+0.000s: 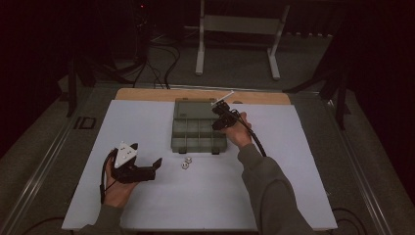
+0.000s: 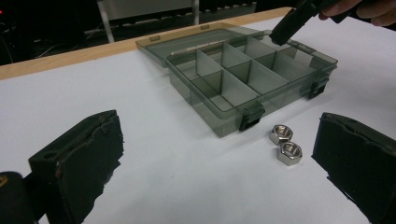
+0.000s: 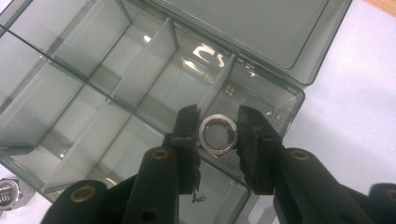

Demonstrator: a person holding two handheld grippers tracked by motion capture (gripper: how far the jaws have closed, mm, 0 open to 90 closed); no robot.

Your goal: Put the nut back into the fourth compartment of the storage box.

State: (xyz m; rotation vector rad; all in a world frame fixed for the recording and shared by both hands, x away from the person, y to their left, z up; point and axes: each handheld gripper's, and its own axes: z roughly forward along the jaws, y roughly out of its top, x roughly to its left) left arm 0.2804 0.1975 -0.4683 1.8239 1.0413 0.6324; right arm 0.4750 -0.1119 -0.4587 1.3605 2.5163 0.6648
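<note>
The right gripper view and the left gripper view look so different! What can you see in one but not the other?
Right gripper view alone: a nut pinched between the right gripper's jaws, above a corner compartment of the box.

Left gripper view alone: the left gripper's wide-open jaws, two loose nuts together on the white table before the box, and the box's black latches.

Both: the grey divided box with its lid open, and the white table.

White-topped bench [image 1: 161, 205], wooden edge at 12 o'clock. Open grey compartment box [image 1: 198, 134] near centre, lid flat toward 12. Two steel nuts [image 1: 186, 162] touching, just beside box at 6 o'clock.
</note>
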